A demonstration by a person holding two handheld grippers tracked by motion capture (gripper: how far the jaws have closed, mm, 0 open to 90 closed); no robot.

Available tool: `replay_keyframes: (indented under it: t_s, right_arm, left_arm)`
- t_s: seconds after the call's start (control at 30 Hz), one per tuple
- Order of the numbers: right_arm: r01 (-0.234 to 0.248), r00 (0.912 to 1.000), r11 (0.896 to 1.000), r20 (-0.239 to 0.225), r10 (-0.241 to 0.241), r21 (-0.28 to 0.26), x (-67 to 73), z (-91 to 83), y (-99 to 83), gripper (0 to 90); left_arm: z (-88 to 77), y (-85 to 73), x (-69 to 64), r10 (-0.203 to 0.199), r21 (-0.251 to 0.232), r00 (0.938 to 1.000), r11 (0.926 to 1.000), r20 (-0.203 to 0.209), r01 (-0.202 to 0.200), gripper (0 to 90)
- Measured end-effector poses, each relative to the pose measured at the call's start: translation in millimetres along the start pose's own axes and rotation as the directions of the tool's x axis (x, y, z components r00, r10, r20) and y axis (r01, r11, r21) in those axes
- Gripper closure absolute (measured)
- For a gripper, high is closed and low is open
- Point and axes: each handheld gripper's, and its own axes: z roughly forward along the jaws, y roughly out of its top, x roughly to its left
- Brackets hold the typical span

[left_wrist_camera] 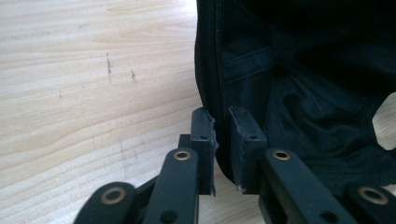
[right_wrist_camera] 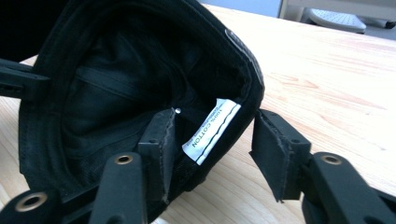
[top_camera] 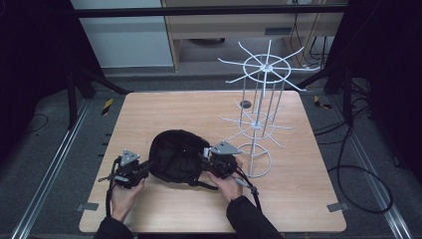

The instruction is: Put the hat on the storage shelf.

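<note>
One black cap (top_camera: 174, 155), on table (top_camera: 298, 199); left gripper (left_wrist_camera: 223, 140) pinching its rim, right gripper (right_wrist_camera: 212, 140) spread astride rim; wire rack (top_camera: 261, 99) bare, hanging likely pending.

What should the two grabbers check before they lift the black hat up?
1. Left gripper has the black hat rim between its jaws: ok, jaws nearly shut on it.
2. Right gripper has closed on the rim: not ok, jaws open, straddling it by the white label.
3. Hat lying on the table: ok.
4. White wire rack upright, apart from the hat: ok.
5. Hat strap free of snags: cannot tell.
</note>
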Motion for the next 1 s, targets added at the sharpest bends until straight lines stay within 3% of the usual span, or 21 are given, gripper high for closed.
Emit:
replay_keyframes:
  t_s: [0.13,0.3,0.43,0.57,0.63,0.7,0.8,0.87,1.0]
  right_arm:
    - [-0.006,0.9995,1.0,0.031,0.005,0.017,1.9,3.7,0.4,62.5]
    - [-0.008,0.9994,0.999,0.034,0.006,0.046,1.0,3.8,0.2,78.6]
    - [0.034,0.9992,0.999,0.019,-0.034,0.0,2.9,-1.8,3.5,81.1]
    - [0.103,0.9942,0.992,-0.024,-0.104,-0.067,7.6,-9.4,10.7,81.4]
    - [0.165,0.9849,0.982,-0.037,-0.169,-0.097,11.1,-14.3,15.4,81.5]
    - [0.2,0.9758,0.971,-0.063,-0.209,-0.128,13.7,-18.4,18.3,81.6]
    - [0.24,0.959,0.958,-0.116,-0.259,-0.155,16.5,-22.2,18.4,81.8]
    - [0.266,0.9442,0.952,-0.157,-0.289,-0.154,19.4,-21.8,15.7,81.9]
    - [0.302,0.9063,0.942,-0.261,-0.332,-0.149,27.6,-19.4,9.9,82.1]
  left_arm:
    - [1.6,-0.3,0.2,-0.001,0.011,1.0,0.9999,0.0,0.001,83.2]
    - [2.6,0.3,-0.5,-0.014,0.016,0.9999,0.9998,0.003,0.014,84.0]
    - [4.6,1.0,-1.6,-0.025,0.011,0.9997,0.9996,0.009,0.025,84.1]
    - [10.8,3.9,-1.1,-0.041,0.0,0.9991,0.9992,0.01,0.041,84.2]
    - [14.6,4.9,-0.5,-0.059,-0.006,0.9981,0.9982,0.017,0.059,84.2]
    - [19.1,5.6,-0.3,-0.077,-0.007,0.9968,0.997,0.022,0.077,84.2]
    - [24.2,6.0,-1.9,-0.074,-0.006,0.9972,0.9973,0.009,0.074,84.3]
    - [27.3,6.0,-2.7,-0.074,-0.004,0.9973,0.9973,0.001,0.074,84.4]
    - [31.2,6.2,-2.5,-0.085,-0.013,0.9964,0.9963,-0.007,0.085,84.4]
